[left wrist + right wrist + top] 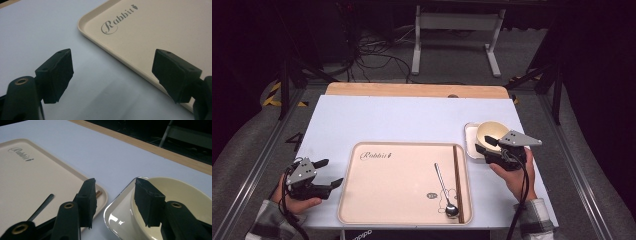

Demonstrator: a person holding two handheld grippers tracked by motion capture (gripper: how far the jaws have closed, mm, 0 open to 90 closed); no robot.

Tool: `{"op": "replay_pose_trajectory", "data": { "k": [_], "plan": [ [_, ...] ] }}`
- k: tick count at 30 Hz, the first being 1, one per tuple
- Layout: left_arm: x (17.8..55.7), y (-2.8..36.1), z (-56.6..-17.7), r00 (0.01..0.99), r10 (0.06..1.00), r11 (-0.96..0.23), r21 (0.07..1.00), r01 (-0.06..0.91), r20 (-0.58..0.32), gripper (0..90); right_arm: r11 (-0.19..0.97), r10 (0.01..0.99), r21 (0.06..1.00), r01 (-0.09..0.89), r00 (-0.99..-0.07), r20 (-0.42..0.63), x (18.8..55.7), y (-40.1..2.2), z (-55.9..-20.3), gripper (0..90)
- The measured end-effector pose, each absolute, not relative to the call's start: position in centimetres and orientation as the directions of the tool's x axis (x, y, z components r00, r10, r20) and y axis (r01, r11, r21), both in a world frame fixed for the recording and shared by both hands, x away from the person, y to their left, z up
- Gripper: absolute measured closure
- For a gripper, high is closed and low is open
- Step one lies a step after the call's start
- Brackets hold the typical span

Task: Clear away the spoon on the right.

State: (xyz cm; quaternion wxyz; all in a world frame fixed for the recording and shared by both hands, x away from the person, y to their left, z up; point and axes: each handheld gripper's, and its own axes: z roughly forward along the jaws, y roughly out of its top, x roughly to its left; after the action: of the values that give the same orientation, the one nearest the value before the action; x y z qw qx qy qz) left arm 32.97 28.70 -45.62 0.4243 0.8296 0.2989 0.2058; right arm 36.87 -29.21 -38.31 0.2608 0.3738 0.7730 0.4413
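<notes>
High view: bowl [491, 134] seen on small plate [472, 145], right of frame | right gripper [491, 146] parted at its rim, nothing clamped | bowl judged rigid, slick, breakable; rim wall to be pinched | left gripper [331, 174] open, idle.

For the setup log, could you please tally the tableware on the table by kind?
Trays: 1, beige, printed "Rabbit"
Spoons: 1, on the tray
Chopsticks: 1 pair, along the tray's right edge
Bowls: 1, cream
Square dishes: 1, white, under the bowl
Total: 5
</notes>
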Motion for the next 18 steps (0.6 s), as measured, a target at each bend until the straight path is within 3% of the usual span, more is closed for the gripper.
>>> {"op": "replay_pose_trajectory", "data": {
  "k": [14,18],
  "plan": [
    [33.1,28.6,-45.8,0.736,0.671,-0.467,0.822,0.327,0.089,18.1,0.358,0.835,0.842,0.404,-0.542,-0.095,38.3,-31.6,-38.4,37.4],
    [33.1,28.6,-45.8,0.737,0.67,-0.472,0.818,0.328,0.091,18.1,0.359,0.842,0.831,0.425,-0.532,-0.092,38.8,-32.0,-38.6,37.5]
  ]
}}
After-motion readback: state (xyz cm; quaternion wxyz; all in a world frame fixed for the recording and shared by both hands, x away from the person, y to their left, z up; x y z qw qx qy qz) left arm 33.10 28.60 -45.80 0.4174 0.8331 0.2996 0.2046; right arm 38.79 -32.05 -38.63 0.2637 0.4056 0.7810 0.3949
